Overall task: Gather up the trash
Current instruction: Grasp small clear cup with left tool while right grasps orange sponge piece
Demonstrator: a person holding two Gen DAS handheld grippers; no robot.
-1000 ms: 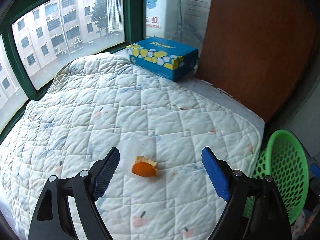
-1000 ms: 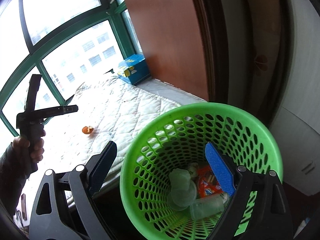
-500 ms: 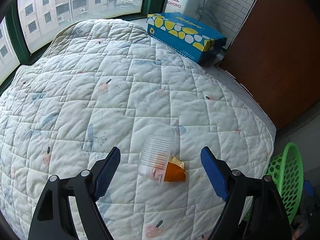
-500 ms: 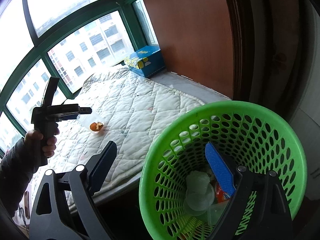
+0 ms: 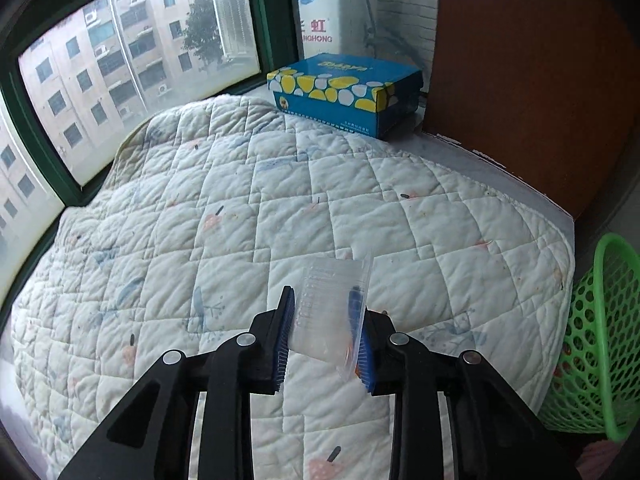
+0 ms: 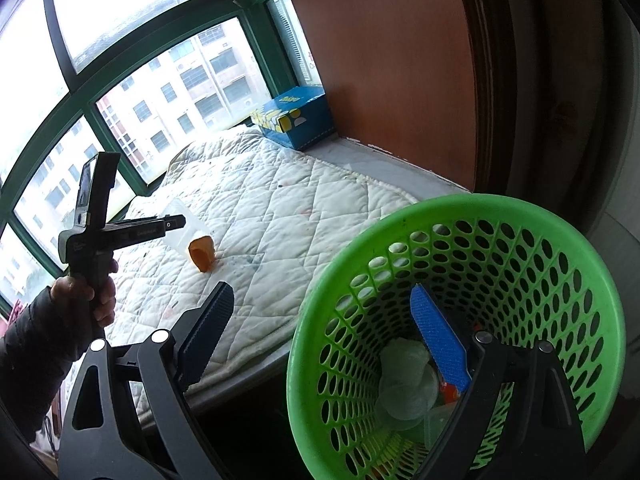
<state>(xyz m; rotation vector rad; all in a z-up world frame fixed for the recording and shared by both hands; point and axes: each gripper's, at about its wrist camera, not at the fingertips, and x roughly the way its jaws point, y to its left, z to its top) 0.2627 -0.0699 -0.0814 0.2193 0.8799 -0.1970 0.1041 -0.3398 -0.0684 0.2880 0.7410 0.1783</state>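
In the left wrist view the round green perforated plastic basket [image 5: 596, 344] is cut off by the right edge, its inside hidden. The clear plastic cup [image 5: 332, 312] covers the orange peel; only an orange smear shows through its wall. In the right wrist view, the right tool [image 6: 320, 332] hides part of the basket's [image 6: 520, 240] contents: a crumpled whitish wad [image 6: 404, 384] and a red scrap [image 6: 450, 392], too obscured to identify.
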